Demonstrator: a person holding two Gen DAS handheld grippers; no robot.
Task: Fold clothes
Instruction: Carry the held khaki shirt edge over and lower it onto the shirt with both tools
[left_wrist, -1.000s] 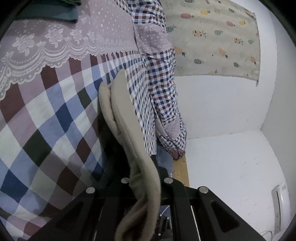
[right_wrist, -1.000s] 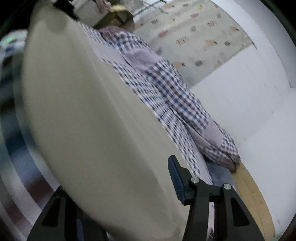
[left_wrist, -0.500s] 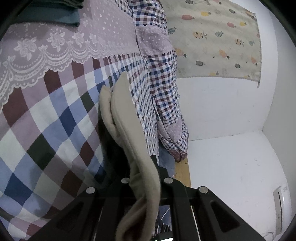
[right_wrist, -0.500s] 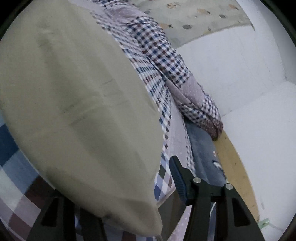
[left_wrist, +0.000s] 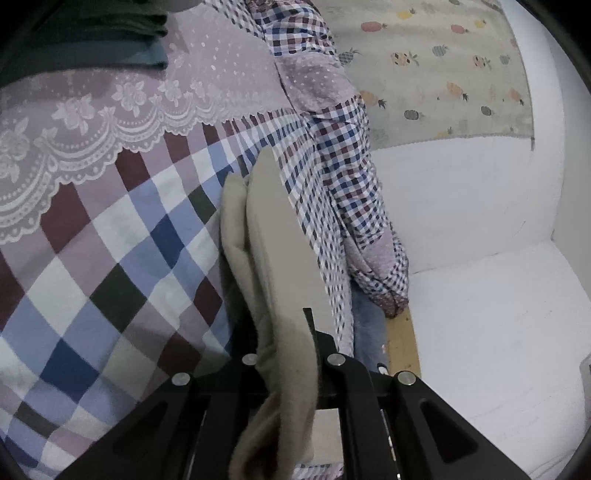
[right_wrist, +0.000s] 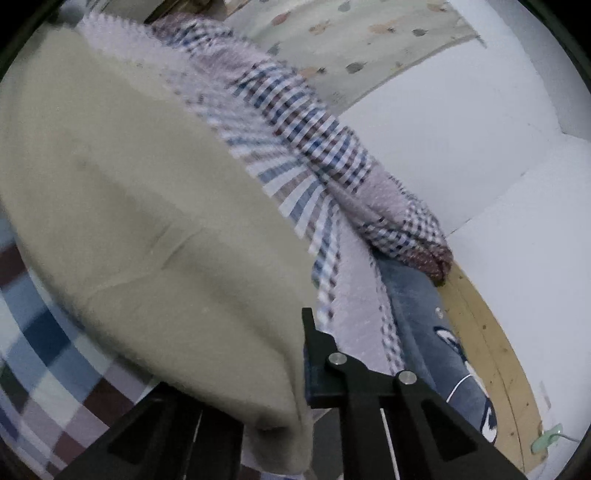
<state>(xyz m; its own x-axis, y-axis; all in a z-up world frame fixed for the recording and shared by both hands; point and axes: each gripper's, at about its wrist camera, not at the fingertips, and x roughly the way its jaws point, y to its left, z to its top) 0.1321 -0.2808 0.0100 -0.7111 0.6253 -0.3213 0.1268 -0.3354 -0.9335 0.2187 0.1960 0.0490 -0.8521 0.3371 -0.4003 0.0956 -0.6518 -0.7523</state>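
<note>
While the left tool (left_wrist: 286, 354) and the right tool (right_wrist: 236, 373) each pinch tight on the beige cloth (right_wrist: 147, 221) above the checked bed (left_wrist: 110, 258), the fold looks half done, and laying it down flat comes next.

— Open room? Plenty over the checked bedspread (left_wrist: 110, 266) to the left.
— Blocked right by the rumpled gingham quilt (left_wrist: 343, 177) and white wall (left_wrist: 461, 199); ahead, dark folded clothes (left_wrist: 103, 40); beige garment (right_wrist: 147, 221) fills the near view.
</note>
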